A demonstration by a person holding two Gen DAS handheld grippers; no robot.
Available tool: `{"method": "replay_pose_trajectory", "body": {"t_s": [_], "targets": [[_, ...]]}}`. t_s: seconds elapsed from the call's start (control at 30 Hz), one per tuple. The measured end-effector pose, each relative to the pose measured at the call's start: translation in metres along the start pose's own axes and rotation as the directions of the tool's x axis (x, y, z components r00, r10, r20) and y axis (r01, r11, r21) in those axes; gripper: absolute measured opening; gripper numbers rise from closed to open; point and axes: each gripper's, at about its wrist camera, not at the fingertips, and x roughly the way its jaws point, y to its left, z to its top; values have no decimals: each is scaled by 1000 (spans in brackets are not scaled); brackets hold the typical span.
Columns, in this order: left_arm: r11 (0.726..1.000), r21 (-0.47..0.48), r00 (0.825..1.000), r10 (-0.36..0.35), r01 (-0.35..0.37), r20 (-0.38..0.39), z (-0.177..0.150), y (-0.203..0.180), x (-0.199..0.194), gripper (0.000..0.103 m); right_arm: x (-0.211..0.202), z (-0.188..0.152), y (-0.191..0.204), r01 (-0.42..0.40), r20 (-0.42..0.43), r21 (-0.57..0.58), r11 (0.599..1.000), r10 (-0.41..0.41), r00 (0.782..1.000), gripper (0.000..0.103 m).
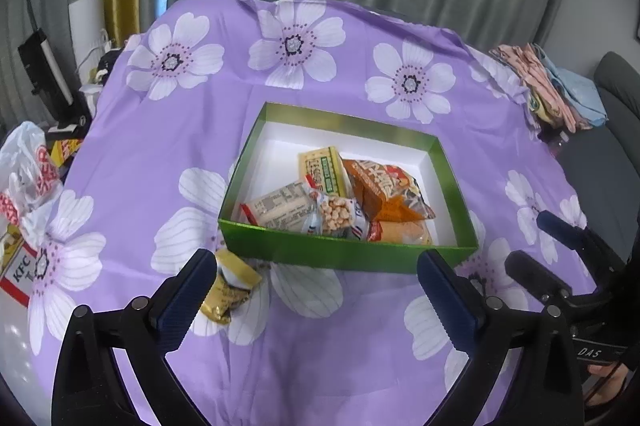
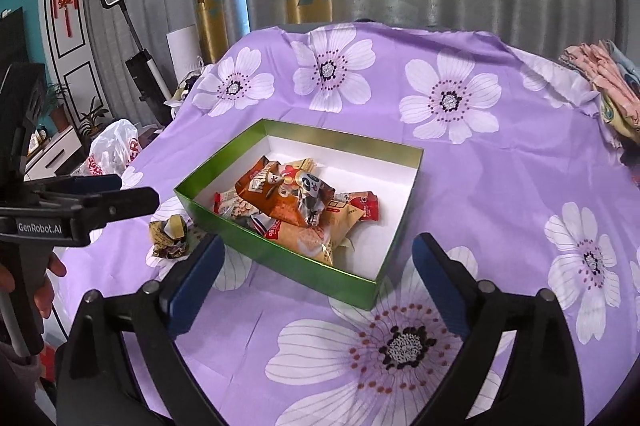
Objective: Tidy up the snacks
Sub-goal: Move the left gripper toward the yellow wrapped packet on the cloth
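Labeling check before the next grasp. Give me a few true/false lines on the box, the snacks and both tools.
1. The green box holds several snack packets. True.
2. The gold snack packet lies inside the box. False: it lies on the purple cloth, outside the box's near corner.
3. The left tool is open and holds nothing. True.
4. The right tool is shut on a packet. False: it is open and holds nothing.
5. A lid covers the box. False: it is open on top.
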Motion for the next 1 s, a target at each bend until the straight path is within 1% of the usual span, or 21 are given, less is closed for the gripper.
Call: {"method": "replay_pose_trajectory", "body": {"t_s": [0.3, 0.7, 1.0], "targets": [[1000, 9, 1000, 15, -16, 21, -12, -2, -19, 101, -22, -3, 6, 8, 28, 2, 1000, -8, 1000, 98], [1000, -19, 1000, -12, 12, 16, -26, 8, -32, 101, -38, -7, 18, 0, 40, -12, 1000, 0, 999, 98], [999, -42, 1000, -22, 22, 11, -32, 18, -34, 101, -39, -9, 29, -7, 30, -29, 1000, 8, 1000, 98]]}}
